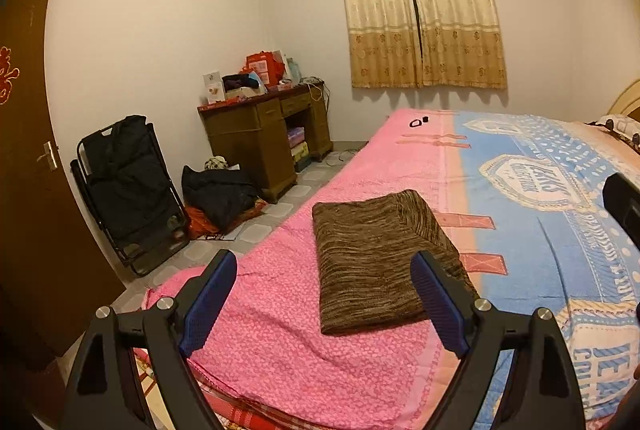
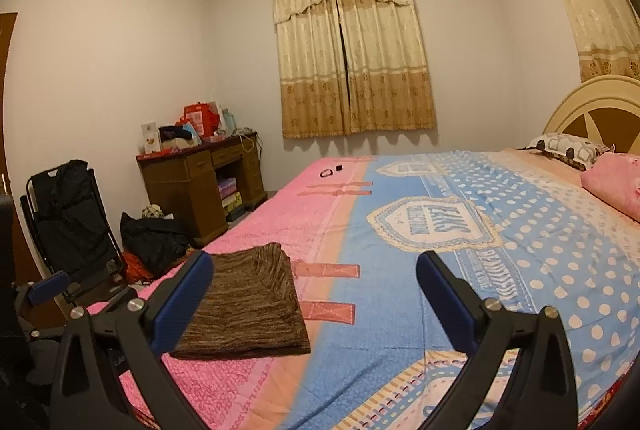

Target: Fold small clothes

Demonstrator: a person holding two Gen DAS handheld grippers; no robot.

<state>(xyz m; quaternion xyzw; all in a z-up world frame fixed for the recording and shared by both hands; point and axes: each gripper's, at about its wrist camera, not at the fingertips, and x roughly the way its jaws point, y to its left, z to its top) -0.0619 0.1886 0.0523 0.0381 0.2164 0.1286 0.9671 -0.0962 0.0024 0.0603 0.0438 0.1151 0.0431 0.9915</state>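
Observation:
A brown striped knitted garment (image 1: 376, 262) lies folded into a neat rectangle on the pink part of the bed cover (image 1: 280, 310). My left gripper (image 1: 325, 262) hovers just in front of it, jaws wide open and empty, blue pads (image 1: 208, 306) on either side of the view. In the right wrist view the same garment (image 2: 248, 306) lies at lower left. My right gripper (image 2: 314, 264) is open and empty over the blue part of the cover, to the right of the garment. The left gripper's blue pad (image 2: 48, 288) shows at the far left.
The bed cover (image 2: 440, 290) is pink on the left and blue with white dots on the right. Small black items (image 1: 418, 121) lie at its far end. A pillow (image 2: 568, 146) and a pink quilt (image 2: 616, 182) lie by the headboard. A wooden desk (image 1: 264, 138), a folded chair (image 1: 128, 190) and a dark bag (image 1: 218, 190) stand beside the bed.

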